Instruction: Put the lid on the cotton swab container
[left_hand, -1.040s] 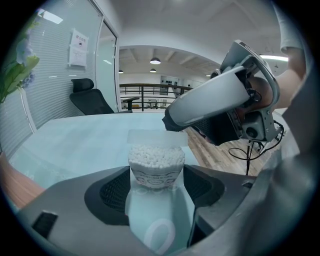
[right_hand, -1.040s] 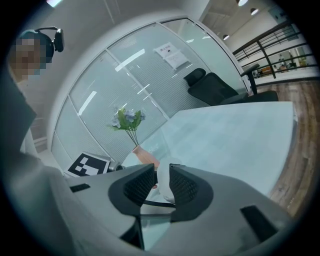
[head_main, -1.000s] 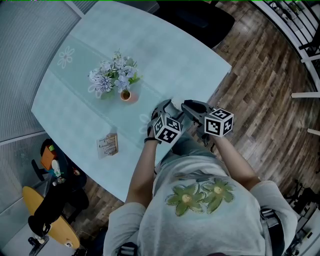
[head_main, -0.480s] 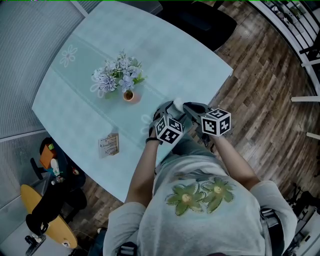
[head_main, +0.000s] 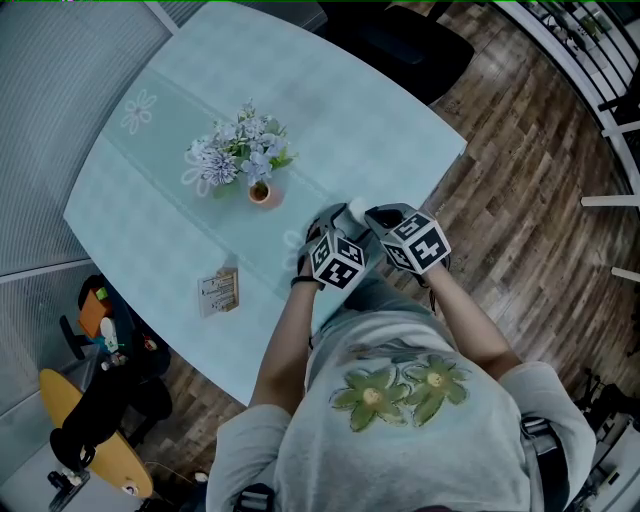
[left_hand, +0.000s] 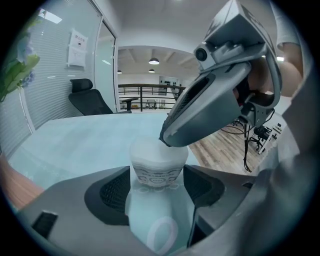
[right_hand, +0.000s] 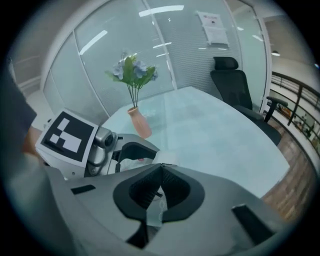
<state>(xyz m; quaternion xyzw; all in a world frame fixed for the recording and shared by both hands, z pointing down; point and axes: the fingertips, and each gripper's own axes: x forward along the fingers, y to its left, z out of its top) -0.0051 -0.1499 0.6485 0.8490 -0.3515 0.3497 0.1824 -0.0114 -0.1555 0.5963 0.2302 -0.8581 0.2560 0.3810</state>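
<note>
Swab container (left_hand: 157, 167) (contents hidden) | left gripper (left_hand: 159, 187) clamps it | right gripper (right_hand: 161, 170) just closed, empty, at its top

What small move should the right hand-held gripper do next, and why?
Probably press straight down on the lid. The right hand-held gripper has just closed its jaws, with nothing between them, and its tip rests on the lid's edge, while the left hand-held gripper clamps the cotton swab container. Whether the lid is fully seated is unclear.
</note>
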